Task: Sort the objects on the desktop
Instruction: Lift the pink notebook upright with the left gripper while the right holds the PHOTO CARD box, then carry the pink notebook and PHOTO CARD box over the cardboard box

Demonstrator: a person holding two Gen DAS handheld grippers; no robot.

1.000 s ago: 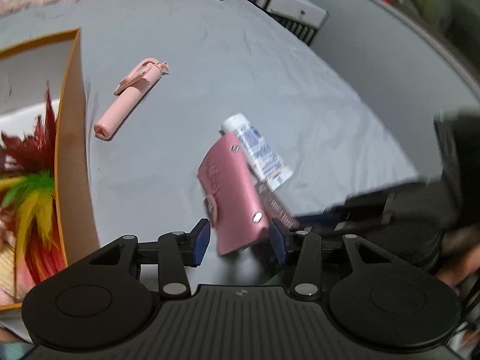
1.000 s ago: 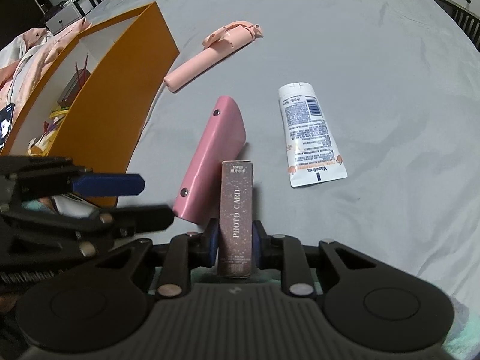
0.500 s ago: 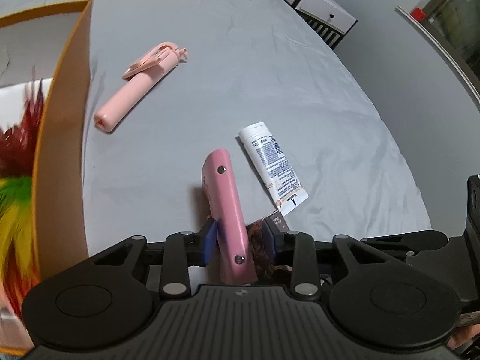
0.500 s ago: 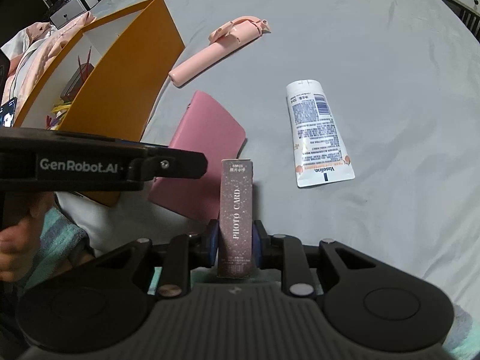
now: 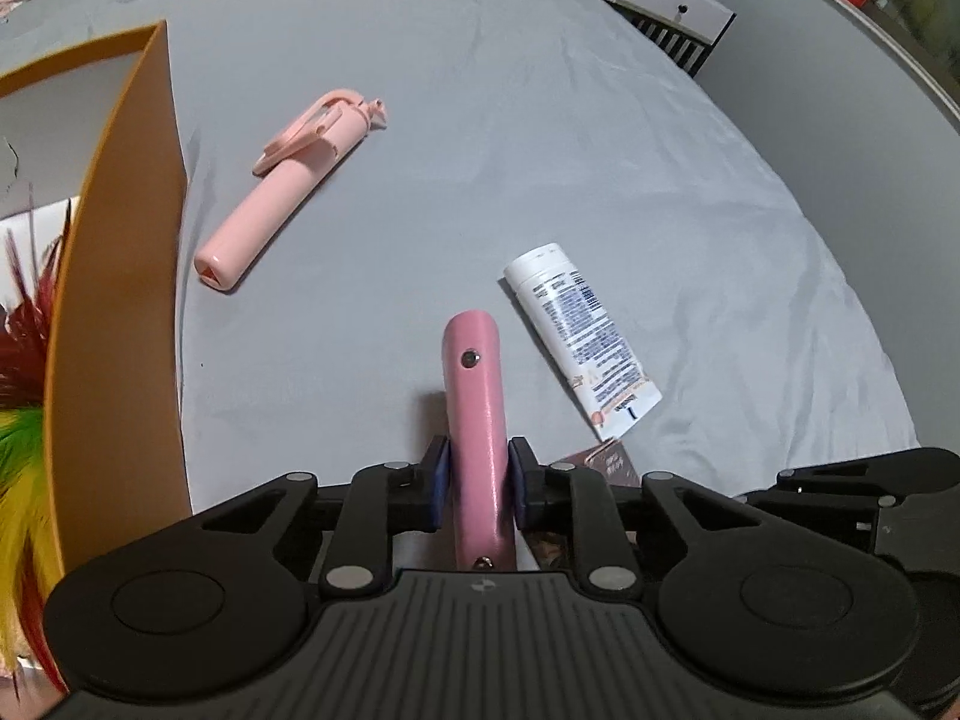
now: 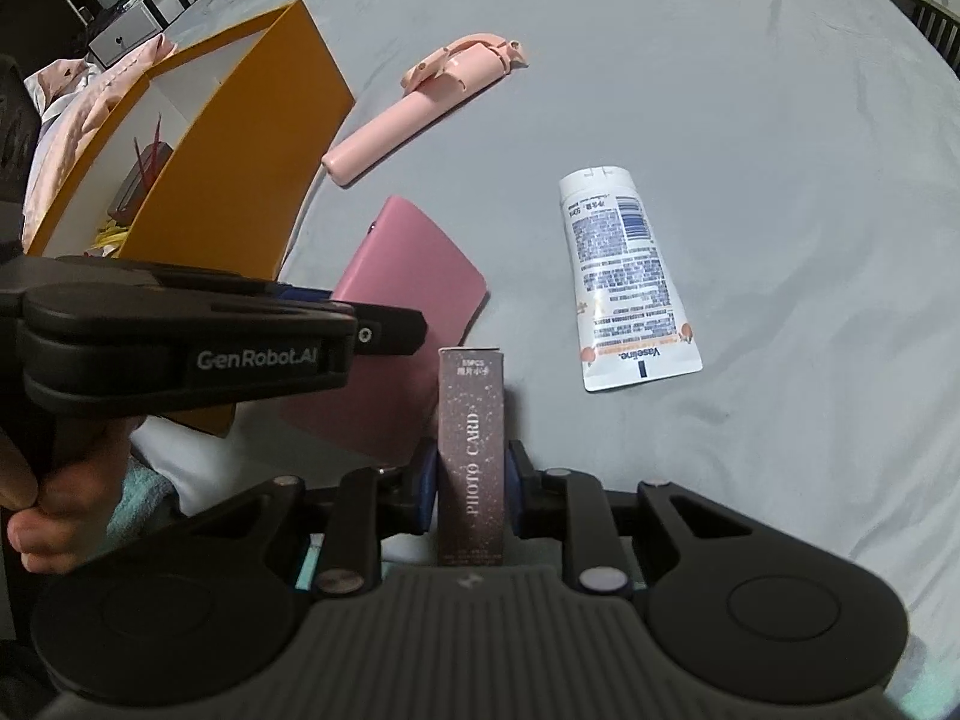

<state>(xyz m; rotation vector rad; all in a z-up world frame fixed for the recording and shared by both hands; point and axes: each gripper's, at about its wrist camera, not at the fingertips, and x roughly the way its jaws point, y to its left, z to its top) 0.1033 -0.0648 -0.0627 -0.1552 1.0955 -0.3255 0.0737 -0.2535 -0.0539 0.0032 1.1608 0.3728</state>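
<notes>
A pink snap-button card case (image 5: 477, 396) stands on edge on the grey sheet. My left gripper (image 5: 478, 474) is around its near end, jaws closing, and both blue pads touch its sides. In the right wrist view the same case (image 6: 414, 282) shows its broad face, partly hidden behind the left gripper's black body. My right gripper (image 6: 471, 480) is shut on a dark glittery photo card box (image 6: 471, 420), held upright just above the sheet; a corner of the photo card box (image 5: 606, 459) shows beside the case.
A pink selfie stick (image 5: 288, 186) and a white Vaseline tube (image 5: 582, 336) lie on the grey sheet (image 5: 540, 120). An orange open box (image 5: 114, 300) with coloured feathers (image 5: 24, 420) stands at the left. A hand (image 6: 54, 510) grips the left tool.
The left gripper has moved in over the pink case and drawn its jaws onto it; the case has turned from lying flat to standing on edge. The right gripper and its box have kept still.
</notes>
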